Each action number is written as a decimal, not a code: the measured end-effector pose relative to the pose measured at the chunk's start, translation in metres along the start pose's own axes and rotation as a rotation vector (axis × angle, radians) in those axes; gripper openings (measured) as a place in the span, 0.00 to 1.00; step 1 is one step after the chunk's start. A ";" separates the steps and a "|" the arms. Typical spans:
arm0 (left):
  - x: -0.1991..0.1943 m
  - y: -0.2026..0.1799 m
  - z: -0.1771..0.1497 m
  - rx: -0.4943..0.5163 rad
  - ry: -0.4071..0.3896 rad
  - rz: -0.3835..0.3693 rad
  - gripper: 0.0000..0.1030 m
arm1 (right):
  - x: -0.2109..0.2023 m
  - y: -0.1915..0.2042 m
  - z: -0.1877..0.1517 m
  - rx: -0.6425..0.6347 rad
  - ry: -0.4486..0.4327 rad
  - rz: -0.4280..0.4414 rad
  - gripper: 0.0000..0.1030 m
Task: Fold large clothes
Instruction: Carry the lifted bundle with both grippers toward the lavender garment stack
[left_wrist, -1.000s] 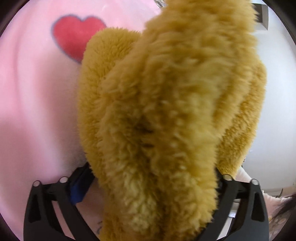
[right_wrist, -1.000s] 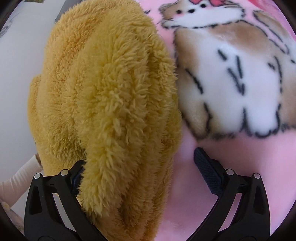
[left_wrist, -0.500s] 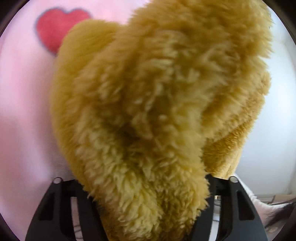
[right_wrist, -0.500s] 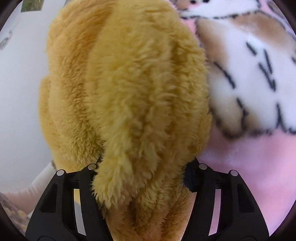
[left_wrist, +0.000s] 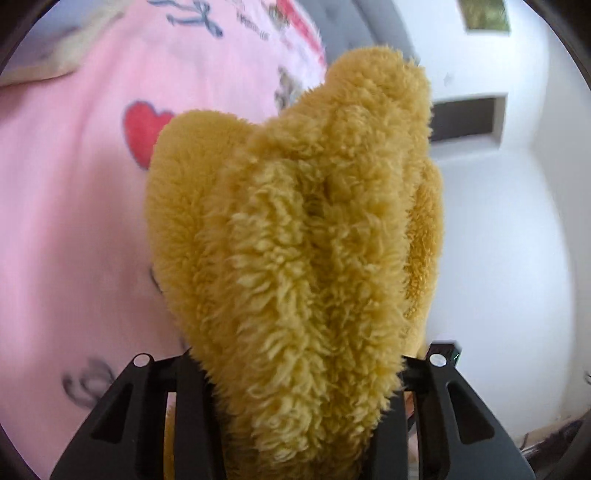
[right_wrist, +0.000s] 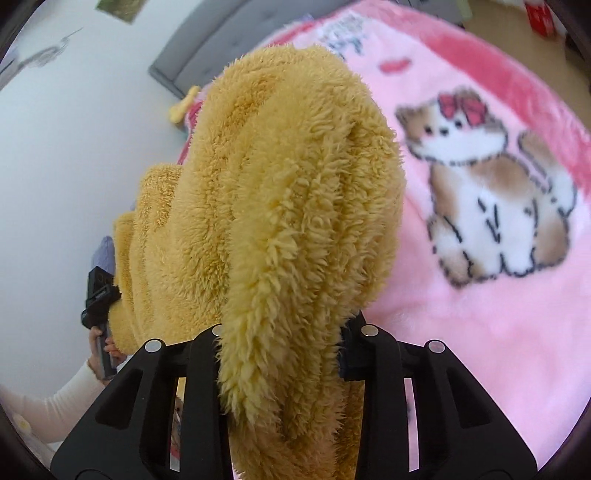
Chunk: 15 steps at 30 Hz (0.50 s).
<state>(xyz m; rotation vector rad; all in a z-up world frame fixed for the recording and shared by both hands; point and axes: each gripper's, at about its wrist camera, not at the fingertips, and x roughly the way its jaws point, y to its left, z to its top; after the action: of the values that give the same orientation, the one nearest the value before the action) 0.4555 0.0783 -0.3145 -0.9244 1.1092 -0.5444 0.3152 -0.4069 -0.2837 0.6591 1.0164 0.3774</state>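
left wrist view: the left gripper (left_wrist: 299, 373), at the bottom centre of the frame, is closing on a thick bunch of the shaggy mustard-yellow fleece garment (left_wrist: 303, 236), which is filling the gap between its black jaws and rising up the middle of the picture. right wrist view: the right gripper (right_wrist: 284, 350), also at bottom centre, is closing on another bunch of the same garment (right_wrist: 266, 192); the pile is pressing against both jaws and spilling over them. the garment is hanging gathered and rumpled from the two grips above the pink plush blanket printed with a cat and a red heart (right_wrist: 480, 332), which is filling the right of this frame and the left of the other. at lower left, a hand (right_wrist: 105, 347) in a white sleeve is carrying the other tool.

progress, as a judgement: the work is sitting at an early stage. the garment is being gripped at two points, but no flat, squared fold is showing anywhere; spreading, folding and smoothing are all appearing to remain.

writing: dark lettering is showing on the blanket near the top of both frames, too blurred to read. no brand or label is showing on the garment.
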 end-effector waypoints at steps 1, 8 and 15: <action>-0.008 -0.004 -0.007 -0.008 -0.018 -0.009 0.34 | -0.012 0.009 -0.010 -0.006 -0.016 0.008 0.29; -0.102 -0.027 -0.092 -0.040 -0.092 0.018 0.34 | -0.093 0.070 -0.096 -0.066 0.020 0.008 0.29; -0.214 -0.050 -0.159 -0.180 -0.213 0.107 0.34 | -0.132 0.123 -0.145 -0.037 0.132 0.092 0.29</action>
<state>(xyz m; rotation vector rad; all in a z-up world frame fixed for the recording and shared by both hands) 0.2311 0.1607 -0.1868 -1.0464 1.0183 -0.2547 0.1256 -0.3428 -0.1675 0.6551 1.1043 0.5247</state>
